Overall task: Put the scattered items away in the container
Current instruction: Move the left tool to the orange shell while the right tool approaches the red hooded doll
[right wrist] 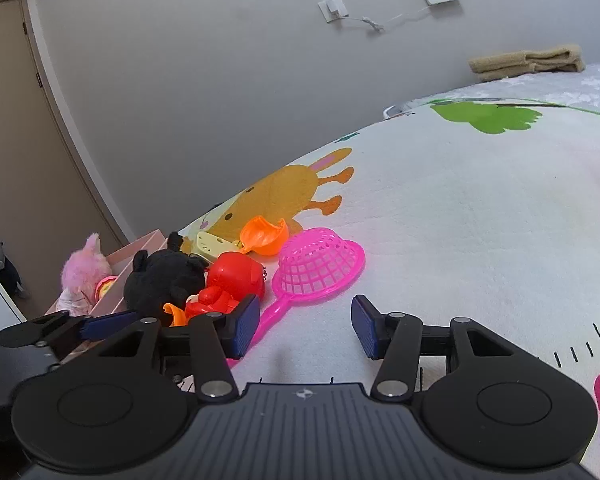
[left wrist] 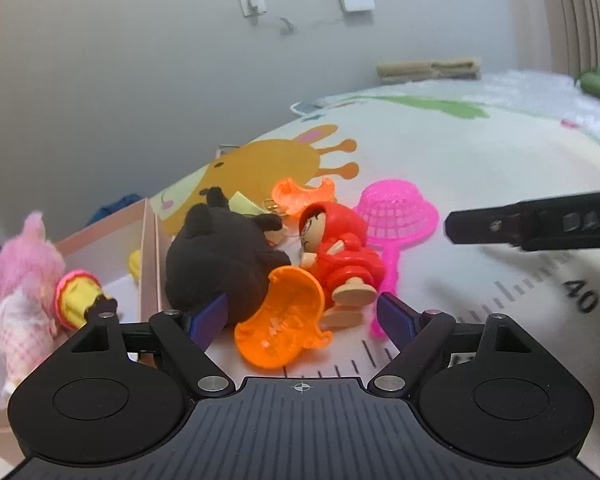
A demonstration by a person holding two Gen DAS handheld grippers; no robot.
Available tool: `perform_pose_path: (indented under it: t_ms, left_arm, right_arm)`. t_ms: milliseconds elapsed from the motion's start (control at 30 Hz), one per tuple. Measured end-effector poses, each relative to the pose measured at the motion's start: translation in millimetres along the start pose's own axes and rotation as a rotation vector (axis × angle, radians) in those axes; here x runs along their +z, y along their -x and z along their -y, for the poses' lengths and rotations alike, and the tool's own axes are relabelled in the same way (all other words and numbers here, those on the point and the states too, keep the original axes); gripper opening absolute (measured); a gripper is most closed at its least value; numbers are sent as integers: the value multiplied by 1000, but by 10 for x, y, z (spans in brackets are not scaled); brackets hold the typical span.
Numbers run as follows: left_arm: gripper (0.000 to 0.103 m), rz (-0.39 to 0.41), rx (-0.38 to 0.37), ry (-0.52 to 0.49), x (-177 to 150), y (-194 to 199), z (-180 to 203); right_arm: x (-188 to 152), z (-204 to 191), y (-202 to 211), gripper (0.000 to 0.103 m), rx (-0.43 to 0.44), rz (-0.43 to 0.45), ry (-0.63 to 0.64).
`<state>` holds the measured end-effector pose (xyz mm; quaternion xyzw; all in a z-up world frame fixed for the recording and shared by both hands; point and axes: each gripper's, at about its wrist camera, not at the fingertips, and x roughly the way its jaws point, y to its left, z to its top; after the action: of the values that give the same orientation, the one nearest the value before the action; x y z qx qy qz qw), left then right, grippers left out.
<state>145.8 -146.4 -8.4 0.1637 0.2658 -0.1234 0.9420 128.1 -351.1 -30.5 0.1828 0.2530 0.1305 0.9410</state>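
I hold my left tongs (left wrist: 302,314) spread wide and empty around the near orange plastic scoop (left wrist: 283,322), just right of the pink cardboard box (left wrist: 112,228), while my right tongs (right wrist: 305,326), also wide, wait beside the pink plastic net's handle (right wrist: 278,314).

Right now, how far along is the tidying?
Early. The pink plush already lies in the pink box. Nothing is in hand: both tongs, left and right, are open. The black plush, red doll and pink net remain on the mat.
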Motion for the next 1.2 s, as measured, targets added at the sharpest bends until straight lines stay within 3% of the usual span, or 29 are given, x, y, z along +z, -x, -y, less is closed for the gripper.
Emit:
perform_pose_path:
  t_ms: [167,233,367,567,700,800,833,967,1033,1100,1200]
  left_arm:
    - [86,-12,14,-56,-22,-54,52]
    - [79,-10,12,-68,-29,-24,35]
    - [55,1,18,-109,-88,82,-18]
    - [46,8,-10,-104,-125,198,-92]
    - [48,6,-71,-112,-142,313,-116]
    - [49,-49,-206,-98,-208,407,-127]
    - [49,-58,-219,-99,-250,435,-123]
    - [62,-33,-56,-105,-347,471,-198]
    - [66,-59,-90,-43,-317,426,-292]
    - [82,-71,-109,-15,-277,374,-273]
    - [90,-85,-86,-1,-236,225,-170]
  right_arm:
    - [-3,50,21,51,-4,8,-37]
    - [-2,55,24,51,-5,11,-42]
    - [-5,52,19,51,-7,12,-37]
    - [1,54,4,52,-10,5,-31]
    - [0,40,1,52,-15,6,-18]
    - [-9,34,17,52,-16,8,-12]
    - [-9,35,18,53,-17,8,-12]
    - [-5,37,19,56,-17,10,-9]
    - [-9,36,18,56,-18,9,-6]
    - [-11,38,21,56,-20,10,-4]
    - [-11,43,23,56,-22,9,-7]
